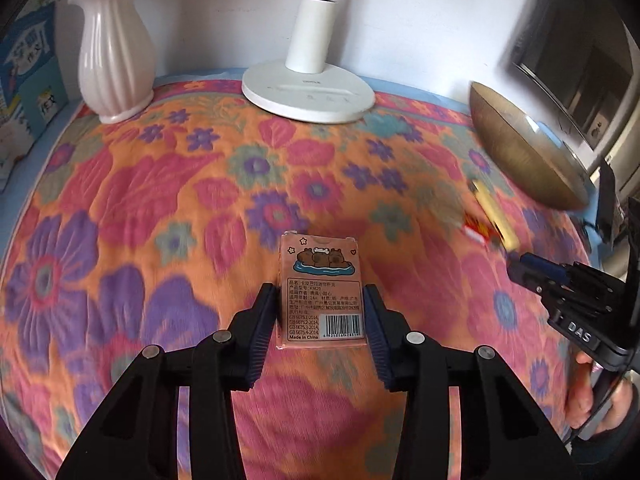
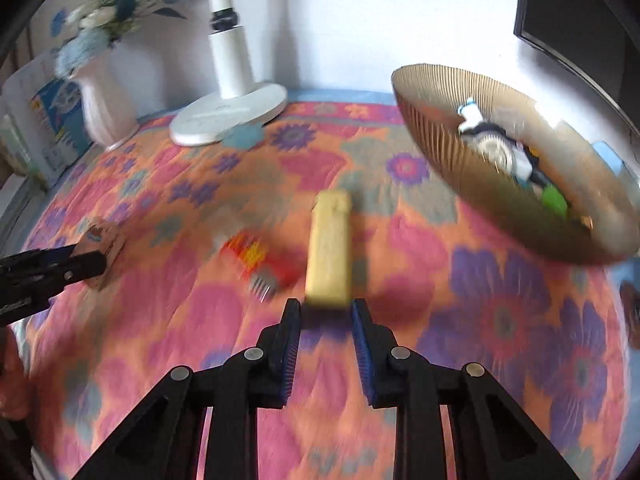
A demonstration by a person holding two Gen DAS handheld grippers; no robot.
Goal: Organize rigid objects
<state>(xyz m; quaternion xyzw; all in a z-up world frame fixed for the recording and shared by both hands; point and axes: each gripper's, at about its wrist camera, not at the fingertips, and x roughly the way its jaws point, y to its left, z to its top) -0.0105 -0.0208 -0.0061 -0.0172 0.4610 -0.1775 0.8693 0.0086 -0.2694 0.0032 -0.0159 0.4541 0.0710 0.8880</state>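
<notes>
My left gripper (image 1: 322, 294) is shut on a pink card pack (image 1: 322, 292) with a capybara picture and a barcode, held over the floral cloth. From the right wrist view the pack (image 2: 102, 250) shows at far left in the left gripper (image 2: 94, 260). My right gripper (image 2: 326, 306) grips the near end of a yellow block (image 2: 330, 250), which sticks forward; the view is blurred. In the left wrist view the block (image 1: 496, 216) and right gripper (image 1: 516, 266) are at the right. A red-yellow small pack (image 2: 256, 260) lies on the cloth left of the block.
A ribbed gold bowl (image 2: 440, 120) holding several small items stands at the right; it also shows in the left view (image 1: 520, 148). A white lamp base (image 1: 308, 94) and a white vase (image 1: 114, 48) stand at the back. Books (image 1: 28, 76) lean at far left.
</notes>
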